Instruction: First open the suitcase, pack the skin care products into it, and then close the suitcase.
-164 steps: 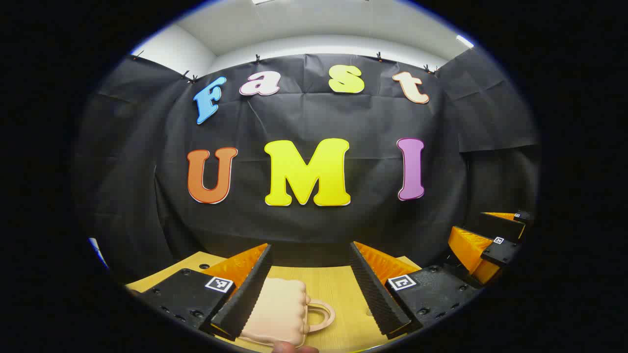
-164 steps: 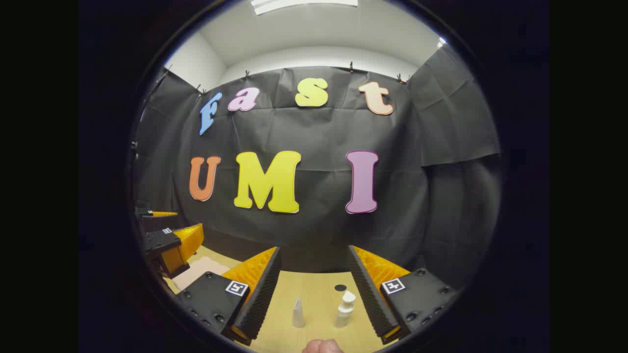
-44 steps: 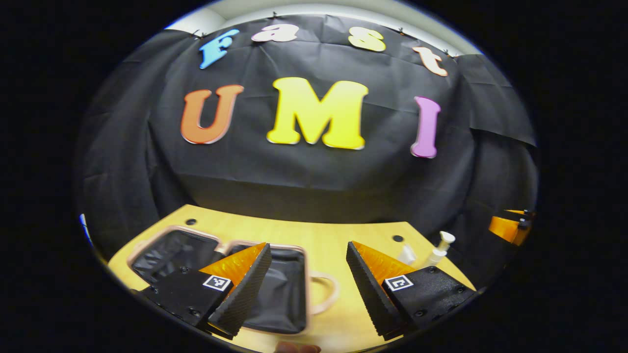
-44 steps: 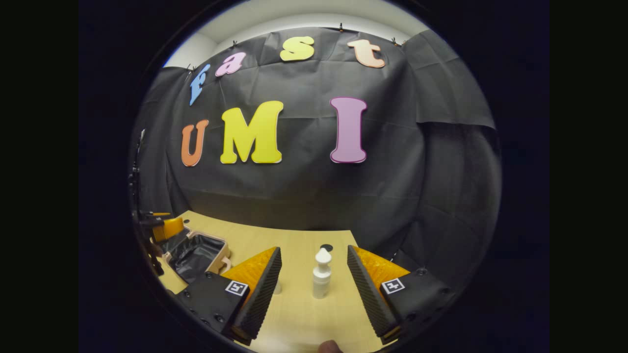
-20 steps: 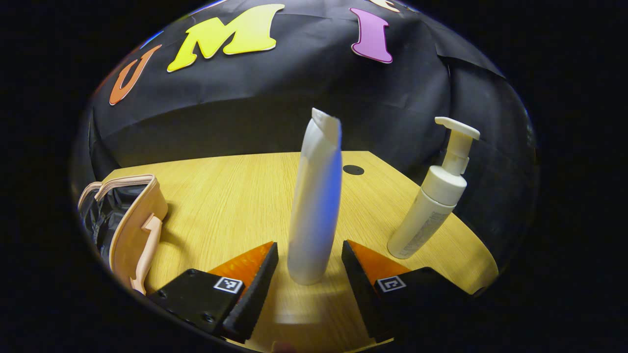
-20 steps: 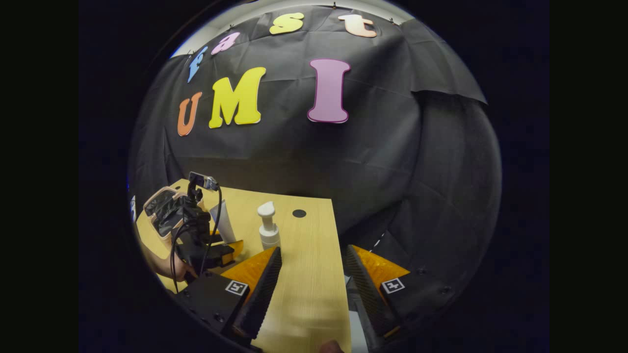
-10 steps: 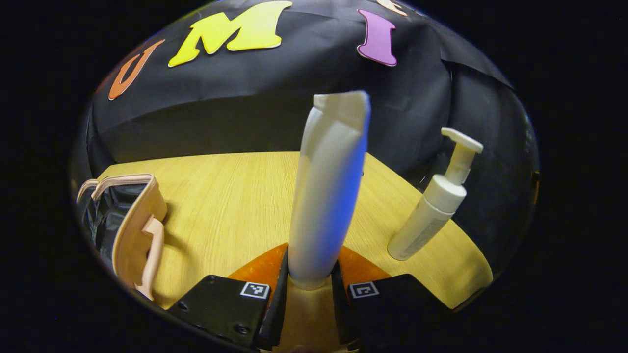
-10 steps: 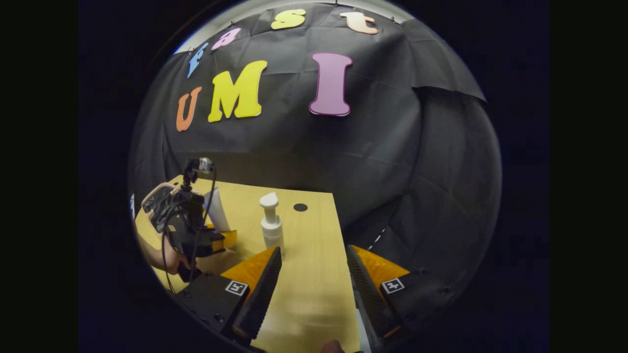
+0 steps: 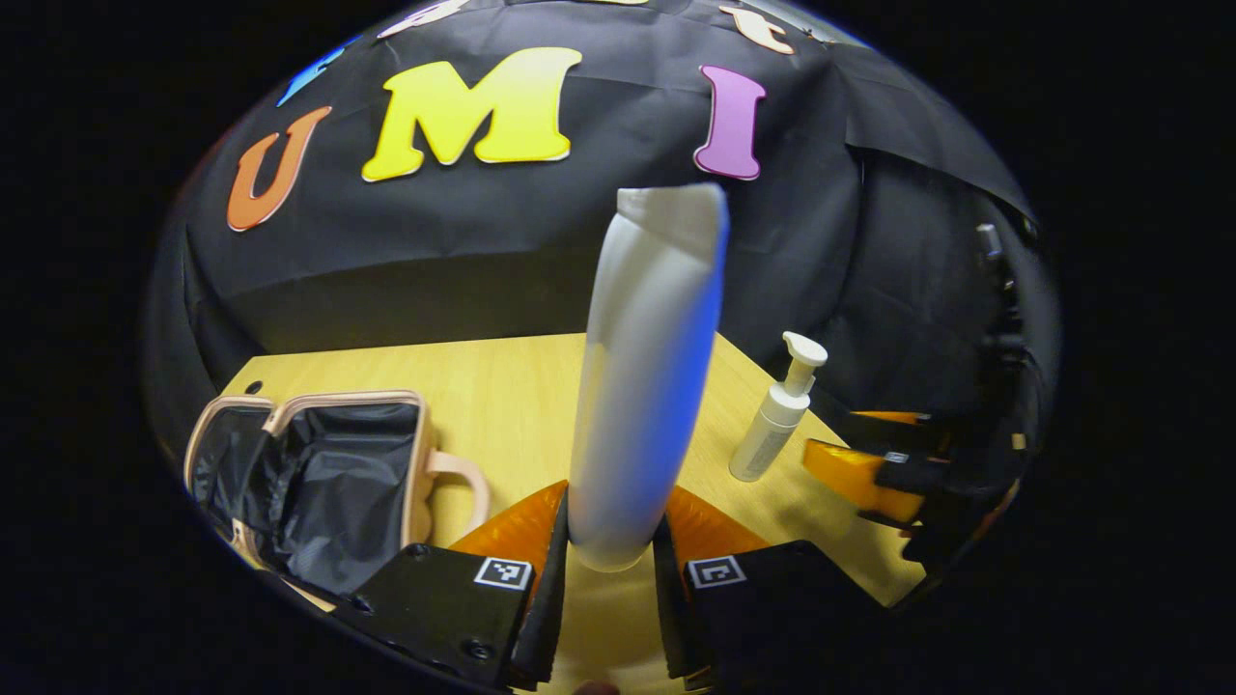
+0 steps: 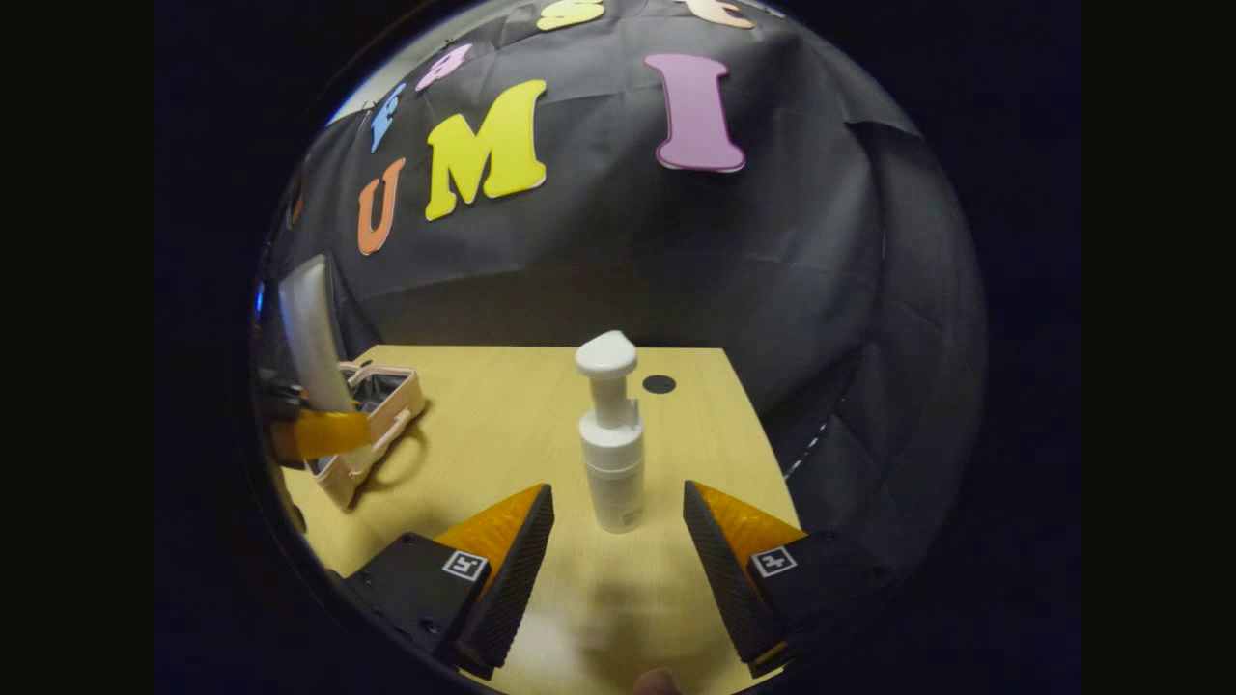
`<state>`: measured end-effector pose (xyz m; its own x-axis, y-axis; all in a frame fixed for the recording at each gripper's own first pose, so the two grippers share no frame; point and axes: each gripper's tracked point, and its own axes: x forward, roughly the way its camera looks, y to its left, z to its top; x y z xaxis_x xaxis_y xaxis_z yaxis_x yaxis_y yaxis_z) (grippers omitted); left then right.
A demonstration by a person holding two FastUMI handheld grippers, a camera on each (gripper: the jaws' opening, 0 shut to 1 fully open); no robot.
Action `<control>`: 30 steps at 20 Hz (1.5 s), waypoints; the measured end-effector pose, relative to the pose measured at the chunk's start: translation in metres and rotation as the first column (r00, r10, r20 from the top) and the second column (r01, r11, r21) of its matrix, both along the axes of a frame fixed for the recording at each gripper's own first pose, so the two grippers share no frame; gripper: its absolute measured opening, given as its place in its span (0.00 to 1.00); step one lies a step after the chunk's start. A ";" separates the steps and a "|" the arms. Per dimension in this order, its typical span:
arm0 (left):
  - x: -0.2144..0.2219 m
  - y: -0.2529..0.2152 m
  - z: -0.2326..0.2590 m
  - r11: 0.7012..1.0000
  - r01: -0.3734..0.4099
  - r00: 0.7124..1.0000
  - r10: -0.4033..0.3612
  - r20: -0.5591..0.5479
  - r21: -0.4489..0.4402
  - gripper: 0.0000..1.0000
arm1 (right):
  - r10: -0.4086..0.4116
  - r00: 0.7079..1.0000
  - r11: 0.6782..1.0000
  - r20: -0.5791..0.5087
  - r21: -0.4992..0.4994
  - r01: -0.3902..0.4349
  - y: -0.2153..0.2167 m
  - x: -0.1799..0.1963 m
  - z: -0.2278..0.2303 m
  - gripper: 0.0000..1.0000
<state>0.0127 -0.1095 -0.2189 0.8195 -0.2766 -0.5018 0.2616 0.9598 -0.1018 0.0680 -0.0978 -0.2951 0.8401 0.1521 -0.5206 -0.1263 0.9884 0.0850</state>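
Observation:
My left gripper (image 9: 608, 569) is shut on the base of a tall white tube (image 9: 642, 376), held upright above the wooden table (image 9: 502, 396). The pink suitcase (image 9: 319, 473) lies open at lower left in the left gripper view, its black lining showing. A white pump bottle (image 10: 611, 444) stands upright on the table just ahead of my right gripper (image 10: 618, 555), which is open with the bottle beyond its fingertips. In the right gripper view the left gripper (image 10: 314, 434) holds the tube (image 10: 311, 333) over the suitcase (image 10: 377, 425). The pump bottle (image 9: 772, 415) stands right of the tube.
The table's (image 10: 483, 405) right edge runs close to the pump bottle, with black cloth beyond it. A small dark hole (image 10: 659, 384) marks the table's far right corner. The right gripper (image 9: 884, 473) shows at the far right of the left gripper view.
My left gripper closed on the tube, lifted it and swung toward the suitcase. My right gripper moved up to the pump bottle, which now stands centred ahead of its fingers.

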 end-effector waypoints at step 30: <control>-0.016 0.255 0.009 0.977 -0.184 0.971 0.163 -0.178 -0.106 0.45 | 0.066 0.998 0.997 0.018 0.047 -0.067 0.079 -0.022 0.101 0.47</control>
<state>-0.0031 0.1455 -0.2096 0.7677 -0.2045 -0.6073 0.0618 0.9669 -0.2474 0.0456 -0.0183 -0.1940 0.8359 0.2325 -0.4973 -0.1938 0.9725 0.1290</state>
